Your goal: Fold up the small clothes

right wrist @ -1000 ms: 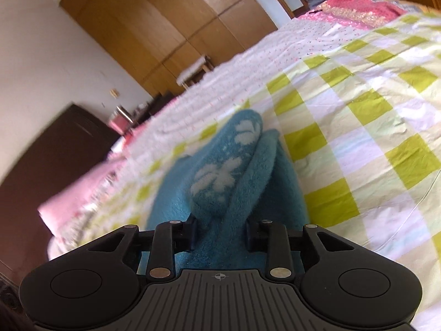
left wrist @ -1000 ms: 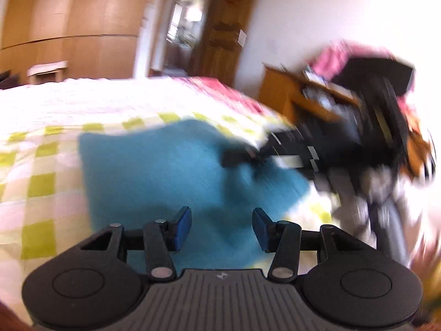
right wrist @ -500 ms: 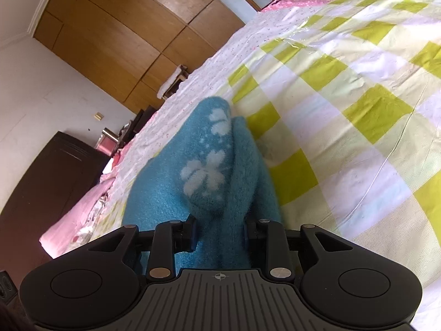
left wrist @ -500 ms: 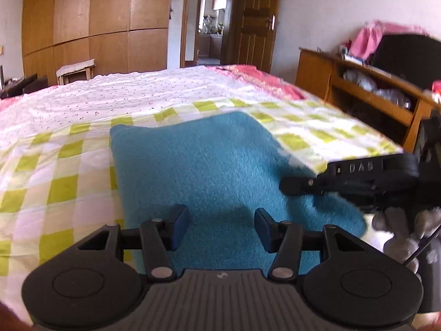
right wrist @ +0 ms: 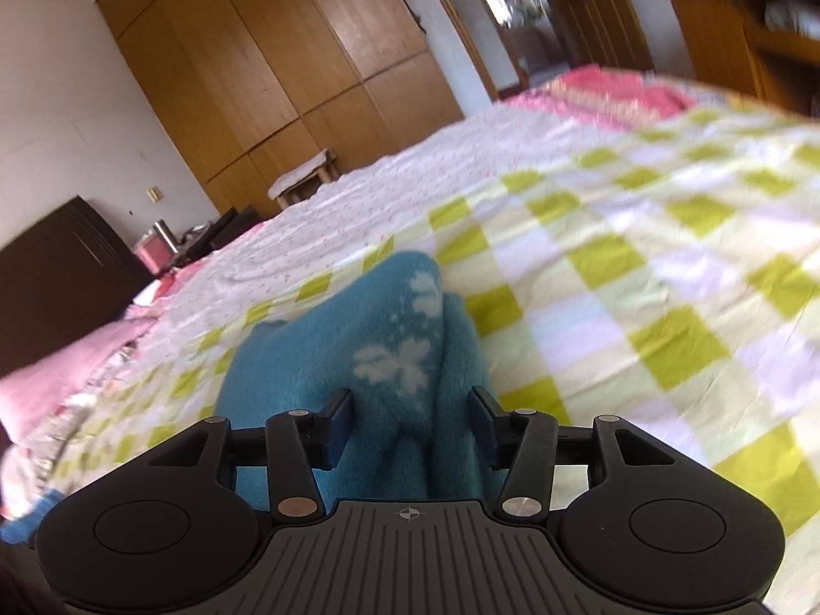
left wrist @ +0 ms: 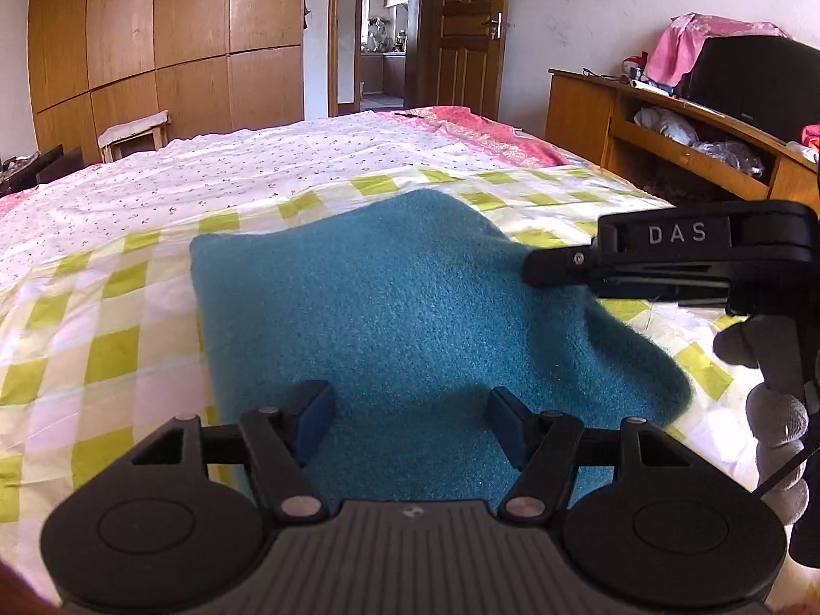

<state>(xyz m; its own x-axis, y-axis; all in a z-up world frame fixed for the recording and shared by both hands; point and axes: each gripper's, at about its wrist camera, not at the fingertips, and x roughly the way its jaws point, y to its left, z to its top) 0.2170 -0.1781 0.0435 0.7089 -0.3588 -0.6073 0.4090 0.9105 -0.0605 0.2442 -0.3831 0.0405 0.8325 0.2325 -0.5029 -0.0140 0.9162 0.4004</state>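
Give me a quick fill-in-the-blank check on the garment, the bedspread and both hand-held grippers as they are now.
1. The fleece garment on the bed is ____ in colour.
2. The bedspread under it has a check of white, pink and ____ squares.
3. The pattern on the fold between the right hand-held gripper's pads is ____.
4. The left hand-held gripper is ____, gripping nothing.

Missing words: teal blue; yellow-green; white; open

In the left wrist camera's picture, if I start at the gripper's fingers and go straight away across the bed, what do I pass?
Left gripper → blue fleece garment → green-checked sheet → white flowered sheet → open doorway.
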